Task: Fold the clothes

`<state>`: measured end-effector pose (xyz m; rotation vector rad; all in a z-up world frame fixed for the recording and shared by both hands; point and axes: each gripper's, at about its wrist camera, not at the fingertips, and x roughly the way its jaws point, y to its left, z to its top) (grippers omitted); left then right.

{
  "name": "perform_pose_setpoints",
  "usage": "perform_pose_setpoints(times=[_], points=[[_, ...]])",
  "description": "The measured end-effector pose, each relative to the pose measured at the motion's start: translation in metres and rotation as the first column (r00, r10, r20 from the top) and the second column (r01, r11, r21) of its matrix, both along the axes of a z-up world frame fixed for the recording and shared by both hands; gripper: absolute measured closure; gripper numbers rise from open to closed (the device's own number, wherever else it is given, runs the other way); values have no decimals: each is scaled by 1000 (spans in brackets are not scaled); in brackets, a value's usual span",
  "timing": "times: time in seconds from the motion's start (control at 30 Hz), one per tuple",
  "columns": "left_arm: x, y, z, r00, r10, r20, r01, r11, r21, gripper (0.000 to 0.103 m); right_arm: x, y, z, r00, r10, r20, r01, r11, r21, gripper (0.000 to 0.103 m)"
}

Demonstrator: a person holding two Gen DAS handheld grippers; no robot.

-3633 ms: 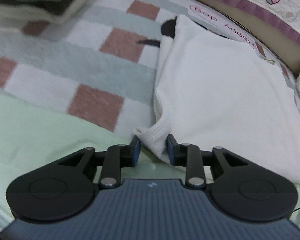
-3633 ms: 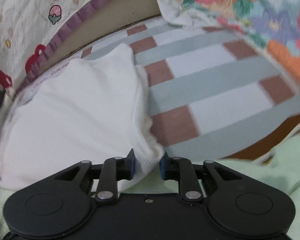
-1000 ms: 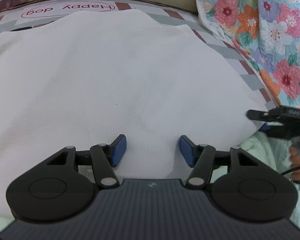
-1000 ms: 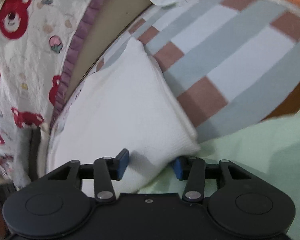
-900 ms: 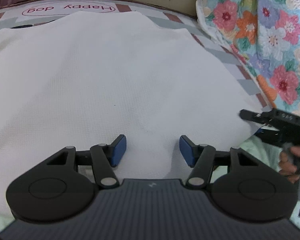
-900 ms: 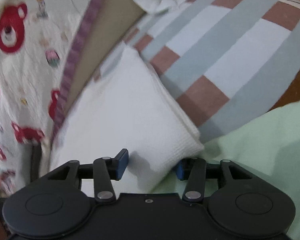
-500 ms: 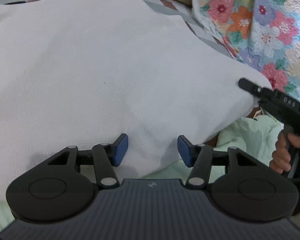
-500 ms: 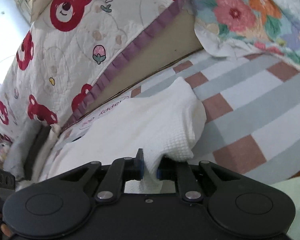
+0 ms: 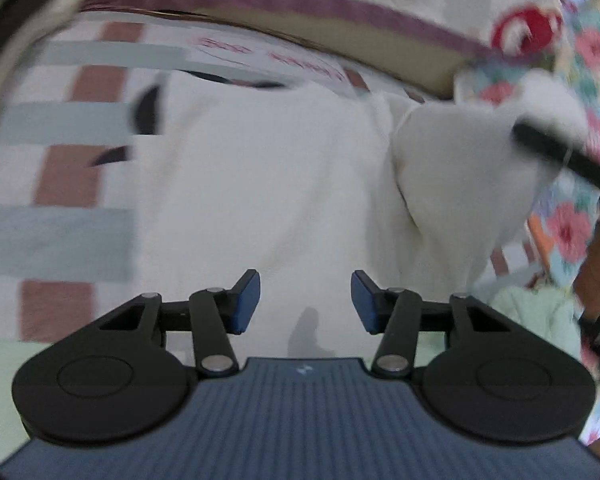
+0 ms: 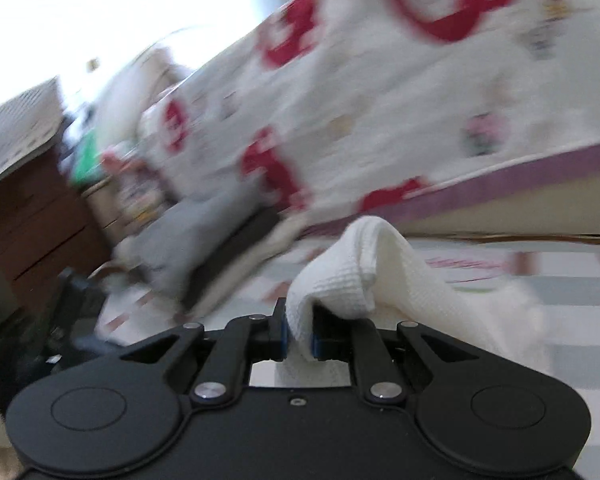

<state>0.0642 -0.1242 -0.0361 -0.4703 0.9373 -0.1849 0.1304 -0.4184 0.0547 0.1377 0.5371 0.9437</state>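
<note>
A white waffle-knit garment (image 9: pixel 260 184) lies spread on the checked blanket (image 9: pixel 60 220). My left gripper (image 9: pixel 305 300) hovers over its near edge; its jaws are closing, with the cloth under the gap and no pad pressing on it. My right gripper (image 10: pixel 299 336) is shut on a bunched corner of the garment (image 10: pixel 380 264) and holds it up off the bed. In the left wrist view that raised corner folds over at the right, pinched by one of the right gripper's fingers (image 9: pixel 548 146), with a person's hand (image 9: pixel 596 252) below it.
A bear-print quilt (image 10: pixel 380 100) stands along the far edge of the bed and a floral quilt (image 9: pixel 596 52) at the right. A pale green sheet (image 9: pixel 540 312) lies near the front. A blurred pile of grey clothes (image 10: pixel 188 232) and a wooden drawer unit (image 10: pixel 32 232) are at the left.
My right gripper closed on the garment's corner, lifted it and rolled, drawing that side up and over. My left gripper shifted along the garment, and both views now blur.
</note>
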Motion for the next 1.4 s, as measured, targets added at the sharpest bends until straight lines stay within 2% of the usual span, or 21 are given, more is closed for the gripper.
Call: perform_pose_setpoints(times=[0.07,0.13,0.23,0.4,0.57,0.67,0.77,0.83,0.97,1.03,1.13,1.2,1.3,1.4], points=[[-10,25,-6,998,65,28,-63,996,-59,54,-3,38,-12,997,77,2,-77,996,-51,89],[-18,44,-18,992,124,23,-121,987,-104,54,-9,67,-33,989,139,-44,-144,983,-114,89],[-13,50,-25,990,141,22,-136,979,-151,54,-26,93,-70,979,192,-72,-204,950,-235,90],[-3,56,-30,989,143,39,-131,965,-229,54,-41,109,-92,978,193,-83,-209,923,-322,89],[-1,55,-25,990,123,72,-97,953,-286,50,-37,112,-79,970,225,-92,-242,938,-250,89],[-1,62,-28,989,137,57,-115,950,-290,50,-33,123,-98,970,210,-121,-238,919,-315,89],[0,67,-33,990,133,40,-114,941,-319,48,-32,132,-111,966,202,-159,-243,920,-309,87],[3,65,-36,993,115,26,-101,942,-320,46,-33,137,-112,964,218,-153,-258,909,-328,86],[10,59,-47,998,63,-17,-65,921,-383,41,-34,132,-112,959,230,-165,-272,908,-319,83],[11,56,-48,999,50,-19,-53,928,-368,40,-35,128,-108,949,258,-178,-304,898,-318,75],[11,52,-44,999,30,-12,-33,950,-311,40,-40,110,-87,929,308,-205,-362,867,-341,75],[11,47,-39,1000,11,6,-9,963,-268,38,-38,83,-70,929,298,-218,-355,883,-307,75],[13,37,-33,999,-27,31,33,974,-222,34,-39,44,-59,964,215,-155,-256,907,-335,75],[23,21,-36,998,-66,19,68,989,-134,28,-45,22,-65,987,136,-89,-161,896,-413,73]])
